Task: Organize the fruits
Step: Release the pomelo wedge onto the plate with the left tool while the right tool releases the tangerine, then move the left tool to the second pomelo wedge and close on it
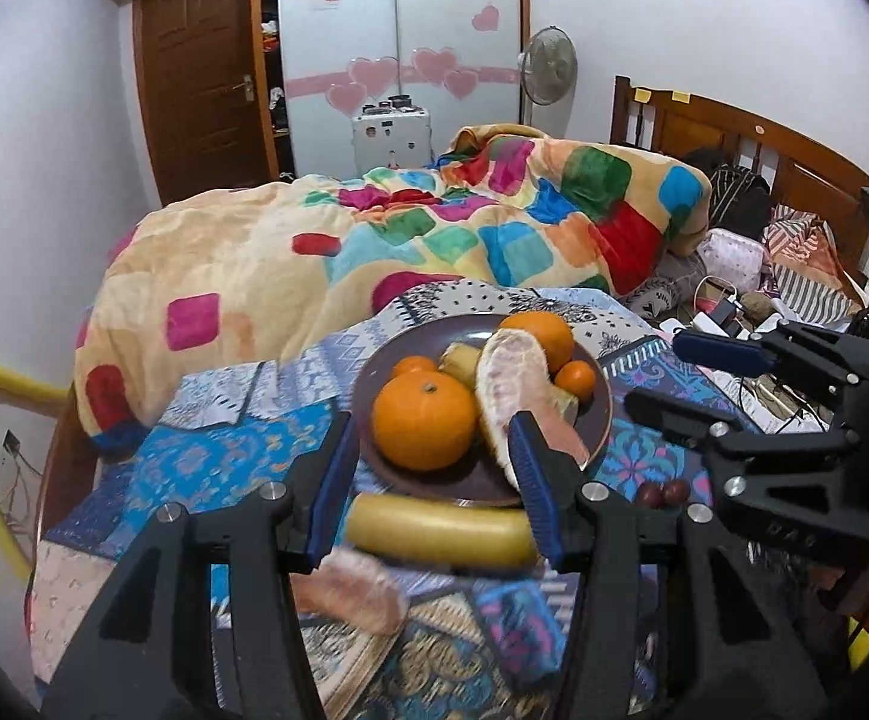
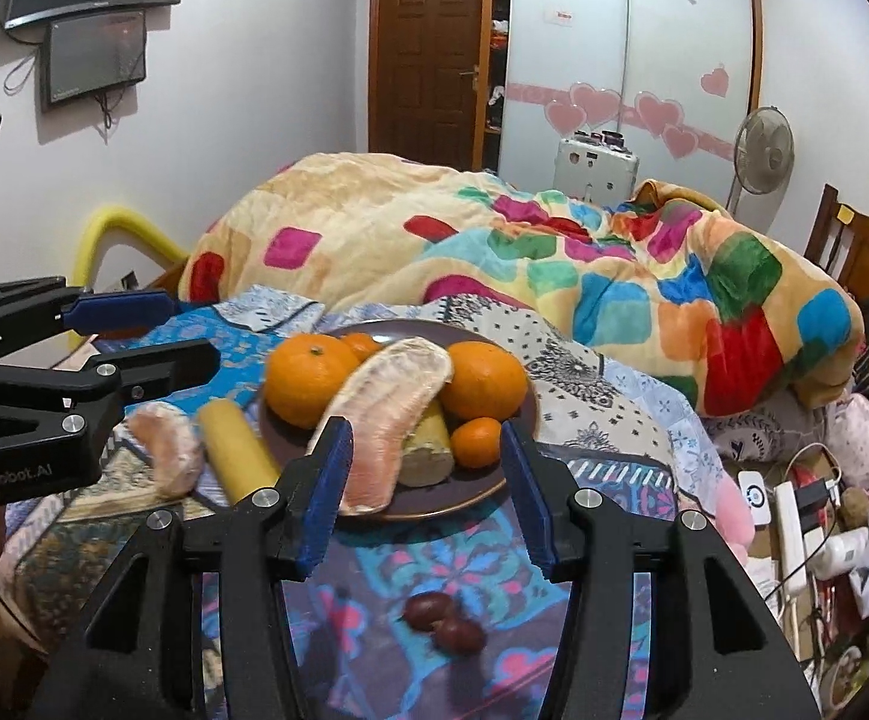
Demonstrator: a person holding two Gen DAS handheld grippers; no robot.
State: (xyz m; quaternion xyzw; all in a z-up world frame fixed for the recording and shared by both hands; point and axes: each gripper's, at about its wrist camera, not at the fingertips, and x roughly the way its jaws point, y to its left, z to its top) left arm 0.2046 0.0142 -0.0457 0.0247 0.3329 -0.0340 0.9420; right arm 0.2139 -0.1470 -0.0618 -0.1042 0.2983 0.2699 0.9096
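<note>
A dark plate (image 1: 599, 420) (image 2: 482, 495) on the patterned bedspread holds two large oranges (image 1: 425, 420) (image 2: 305, 378), two small ones (image 1: 576, 378) (image 2: 476, 441), a peeled pomelo segment (image 1: 509, 384) (image 2: 392, 408) and a banana piece (image 2: 428, 447). A banana (image 1: 440, 531) (image 2: 239, 450) lies on the cloth beside the plate, between the open fingers of my left gripper (image 1: 434, 495). A second pomelo segment (image 1: 353, 597) (image 2: 167, 450) lies beside it. Two dark red grapes (image 1: 662, 493) (image 2: 443, 621) lie on the cloth below my open, empty right gripper (image 2: 428, 495).
A rumpled multicoloured blanket (image 1: 374, 240) (image 2: 554, 252) covers the bed behind the plate. Chargers, a power strip and cables (image 2: 794, 510) lie to the right near the wooden headboard (image 1: 734, 138). A yellow padded rail (image 2: 110, 240) stands at the left edge.
</note>
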